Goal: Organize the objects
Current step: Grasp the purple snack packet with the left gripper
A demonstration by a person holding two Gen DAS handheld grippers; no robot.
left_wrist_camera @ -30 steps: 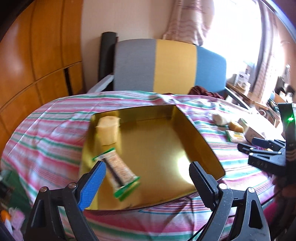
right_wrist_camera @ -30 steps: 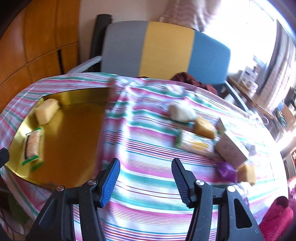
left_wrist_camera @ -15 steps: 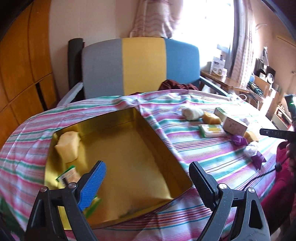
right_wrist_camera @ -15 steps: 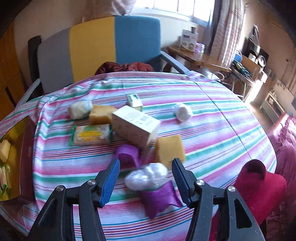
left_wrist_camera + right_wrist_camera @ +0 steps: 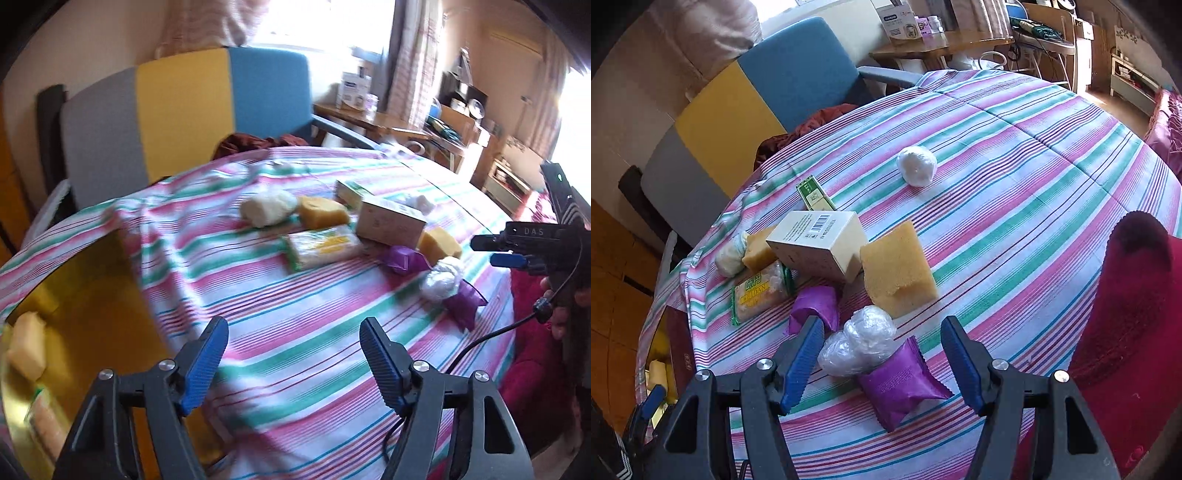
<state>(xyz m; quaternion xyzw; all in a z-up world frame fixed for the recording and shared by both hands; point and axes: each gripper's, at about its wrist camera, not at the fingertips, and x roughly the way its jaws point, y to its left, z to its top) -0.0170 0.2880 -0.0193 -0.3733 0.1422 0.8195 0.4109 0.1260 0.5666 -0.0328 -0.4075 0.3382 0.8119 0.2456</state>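
Between the wide-spread fingers of our right tool, which grips nothing, lie a crinkled clear plastic bundle and, touching it on the near side, a purple packet; both rest on the striped cloth of the bench. The bundle sits nearer the left finger than the right, and we cannot tell how high the tool is above them.

Just beyond, a second purple packet lies by the left fingertip, with a yellow sponge, a white box and a green-edged snack bar crowded behind. A white ball sits apart at the far side.

We judge the main risk to be a muddled grasp: closing here could catch bundle and packet together, or the slick plastic could squirt free and nudge the neighbours. The near packet also lies close to the bench's near edge, so a push could send it off.

Our left tool, equally open and empty, is over bare cloth, well short of the pile. At its left lies the gold tray, already holding a pale sponge and a wrapped bar.
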